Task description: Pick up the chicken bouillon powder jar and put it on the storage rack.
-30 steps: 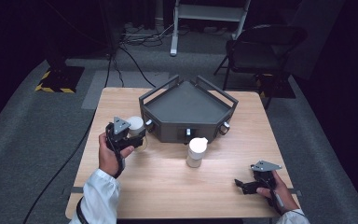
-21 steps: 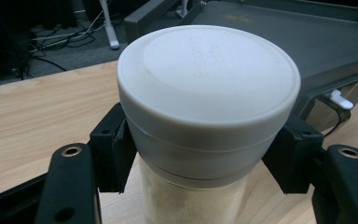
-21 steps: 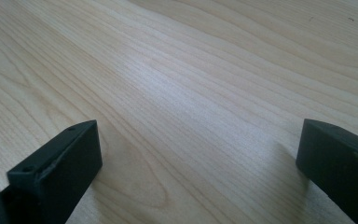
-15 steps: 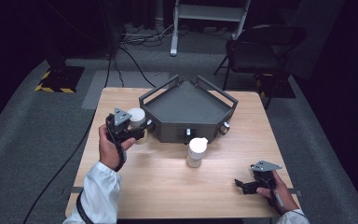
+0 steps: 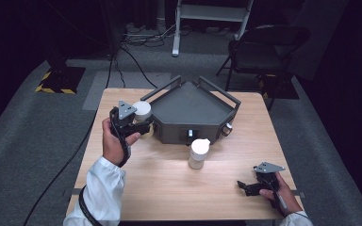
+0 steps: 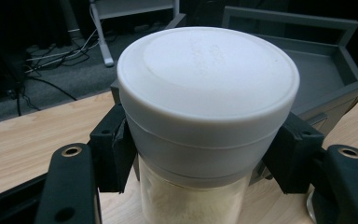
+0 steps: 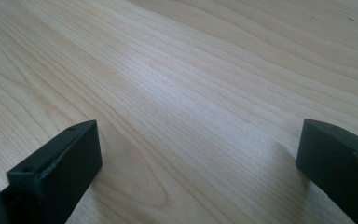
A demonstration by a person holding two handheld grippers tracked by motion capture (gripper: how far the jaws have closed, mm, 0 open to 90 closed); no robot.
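My left gripper (image 5: 140, 123) is shut on a jar with a wide white lid (image 5: 142, 111) and pale powder inside, held above the table's left part beside the dark grey tray (image 5: 191, 104). In the left gripper view both black pads clamp the jar (image 6: 200, 140) just under its lid. A second white-lidded jar (image 5: 199, 153) stands upright on the wood in front of the tray. My right gripper (image 5: 246, 187) rests low near the table's front right corner, its jaws wide apart over bare wood (image 7: 191, 107) with nothing between them.
The tray has raised rails and sits at the table's far middle. A folding chair (image 5: 264, 47) and a white stand (image 5: 212, 14) are beyond the table, with cables on the grey floor at the left.
My left gripper has lifted the jar upward and slightly toward the tray. The right gripper and the standing jar have stayed put.
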